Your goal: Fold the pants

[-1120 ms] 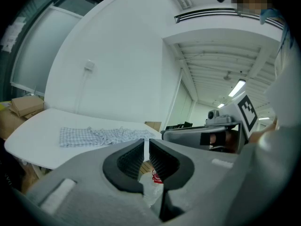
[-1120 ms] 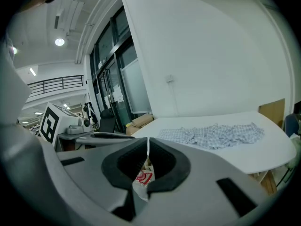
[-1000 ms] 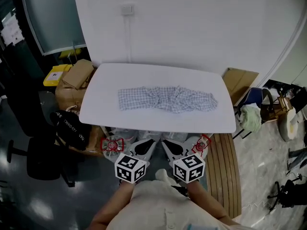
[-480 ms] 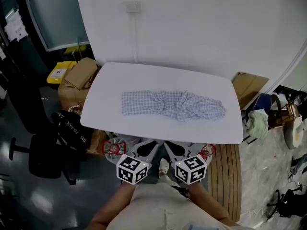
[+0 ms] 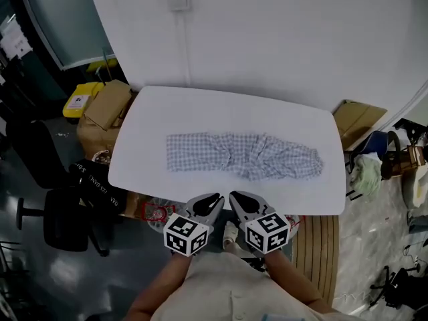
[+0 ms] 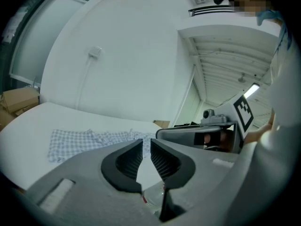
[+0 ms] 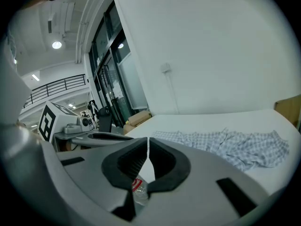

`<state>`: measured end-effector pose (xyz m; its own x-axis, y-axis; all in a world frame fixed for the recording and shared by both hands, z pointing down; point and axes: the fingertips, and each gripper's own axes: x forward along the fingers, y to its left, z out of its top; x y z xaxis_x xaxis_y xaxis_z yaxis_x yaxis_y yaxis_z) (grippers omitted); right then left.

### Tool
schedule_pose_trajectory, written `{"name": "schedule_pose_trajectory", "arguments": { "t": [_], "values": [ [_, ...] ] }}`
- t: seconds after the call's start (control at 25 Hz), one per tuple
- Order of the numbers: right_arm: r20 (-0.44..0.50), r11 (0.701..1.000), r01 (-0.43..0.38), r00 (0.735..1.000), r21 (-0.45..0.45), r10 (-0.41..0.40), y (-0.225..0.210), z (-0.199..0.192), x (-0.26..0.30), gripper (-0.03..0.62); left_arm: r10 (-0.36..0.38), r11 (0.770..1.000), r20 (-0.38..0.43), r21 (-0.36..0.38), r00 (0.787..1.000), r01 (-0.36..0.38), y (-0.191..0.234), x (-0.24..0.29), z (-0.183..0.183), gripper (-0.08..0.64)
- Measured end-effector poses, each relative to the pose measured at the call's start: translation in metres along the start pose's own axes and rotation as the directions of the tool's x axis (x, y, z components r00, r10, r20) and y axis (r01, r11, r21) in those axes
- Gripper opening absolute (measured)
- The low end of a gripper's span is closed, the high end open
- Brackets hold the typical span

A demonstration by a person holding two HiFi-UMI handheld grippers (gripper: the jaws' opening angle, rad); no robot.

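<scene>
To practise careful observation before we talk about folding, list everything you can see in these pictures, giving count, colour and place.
pants: one, blue-and-white check, lying crumpled lengthwise on the table
table: one, white, centre, against the wall
socket: one, white, on the wall above the table
cardboard boxes: at least two, brown, on the floor left of the table
chair: one, black, lower left
left gripper: one, grey, at the near table edge, jaws opening, nothing between them
right gripper: one, grey, beside the left one, jaws shut, empty
</scene>
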<state>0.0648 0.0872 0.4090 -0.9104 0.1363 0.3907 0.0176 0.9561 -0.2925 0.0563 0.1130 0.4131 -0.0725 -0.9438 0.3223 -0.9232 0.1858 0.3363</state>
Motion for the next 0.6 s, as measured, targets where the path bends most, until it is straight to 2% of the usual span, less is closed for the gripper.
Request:
{"name": "schedule_pose_trajectory", "arguments": {
  "t": [0.6],
  "values": [
    [-0.030, 0.999, -0.047, 0.998, -0.002, 0.047, -0.052, 0.027, 0.034, 0.018, 0.043, 0.999, -0.006, -0.031, 0.999, -0.043, 0.030, 0.054, 0.027, 0.049]
  ]
}}
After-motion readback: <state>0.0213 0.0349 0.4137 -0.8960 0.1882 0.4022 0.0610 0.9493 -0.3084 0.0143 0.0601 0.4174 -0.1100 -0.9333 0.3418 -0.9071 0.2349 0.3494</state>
